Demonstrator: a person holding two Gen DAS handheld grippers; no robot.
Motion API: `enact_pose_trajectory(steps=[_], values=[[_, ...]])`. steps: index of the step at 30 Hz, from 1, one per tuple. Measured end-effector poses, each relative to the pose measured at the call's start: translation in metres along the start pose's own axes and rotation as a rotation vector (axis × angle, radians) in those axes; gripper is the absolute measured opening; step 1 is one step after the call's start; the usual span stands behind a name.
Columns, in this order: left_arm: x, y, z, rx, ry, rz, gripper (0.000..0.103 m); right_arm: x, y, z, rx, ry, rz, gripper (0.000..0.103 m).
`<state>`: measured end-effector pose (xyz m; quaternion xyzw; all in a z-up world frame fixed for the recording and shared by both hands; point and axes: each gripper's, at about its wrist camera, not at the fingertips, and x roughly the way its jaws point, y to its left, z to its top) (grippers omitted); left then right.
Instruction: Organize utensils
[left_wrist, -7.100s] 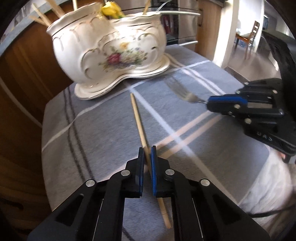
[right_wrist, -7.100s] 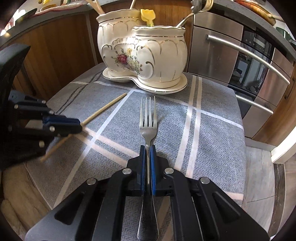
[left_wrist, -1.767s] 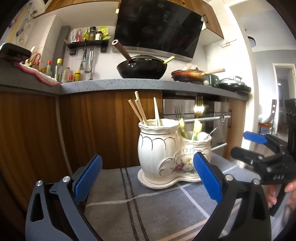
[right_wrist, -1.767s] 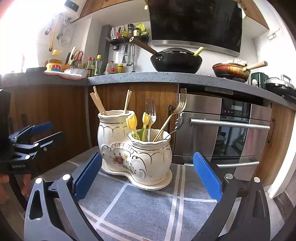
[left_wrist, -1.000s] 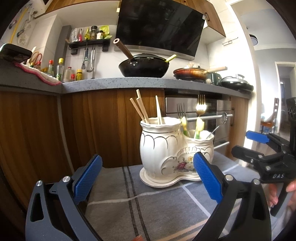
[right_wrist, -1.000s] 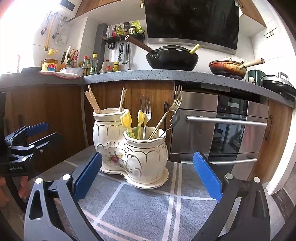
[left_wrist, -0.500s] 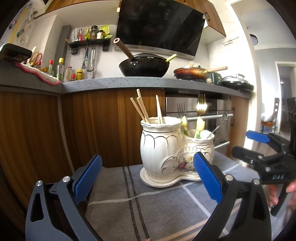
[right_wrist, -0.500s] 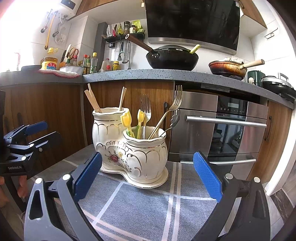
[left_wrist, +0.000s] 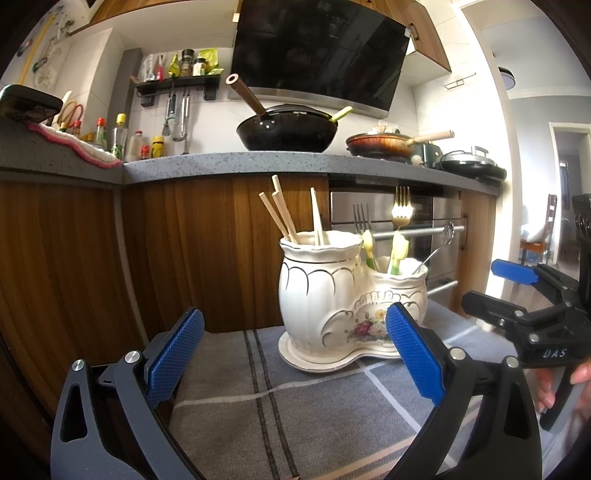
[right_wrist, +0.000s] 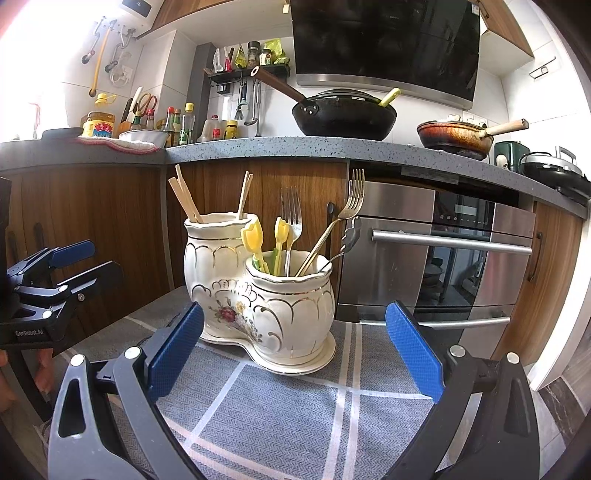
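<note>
Scene, largest first:

1. Grey striped cloth covers the work surface. No loose utensils visible on it in either view.
2. Double ceramic holder sits at the far centre of the cloth on its own saucer base. Taller pot on the left, shorter pot on the right, joined.
3. Left gripper: tongs spread wide, nothing between the blue pads. Held low at the near edge, well apart from the holder.
4. Right gripper: tongs spread wide, also empty. Near edge, right of the left unit, aimed at the holder.
5. Wooden chopsticks stand in the taller pot, leaning left and upright.
6. Forks stand tines-up in the shorter pot, with two yellow tulip-top picks and a small spoon leaning out to the right.

Step in hand (judgement): sorting looks complete, chopsticks in one pot, forks etc. in the other; both units are clear of the work.

Next move (judgement): check the cloth areas hidden below both cameras for leftovers. If none, no further grasp req'd; keep both units clear of the holder.
</note>
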<state>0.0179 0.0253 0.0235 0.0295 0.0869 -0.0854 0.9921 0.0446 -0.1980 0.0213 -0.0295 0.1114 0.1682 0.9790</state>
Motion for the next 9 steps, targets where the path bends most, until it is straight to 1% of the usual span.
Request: enact_pose_trajectory(steps=[4, 9], values=[[0.0019, 0.0007, -0.0003, -0.002, 0.011, 0.010, 0.098, 0.0000, 0.0003, 0.0001, -0.001, 0.001, 0.000, 0.097], [0.0085, 0.0010, 0.0004, -0.008, 0.039, 0.006, 0.098, 0.0030, -0.0027, -0.0010, 0.009, 0.013, 0.003, 0.097]])
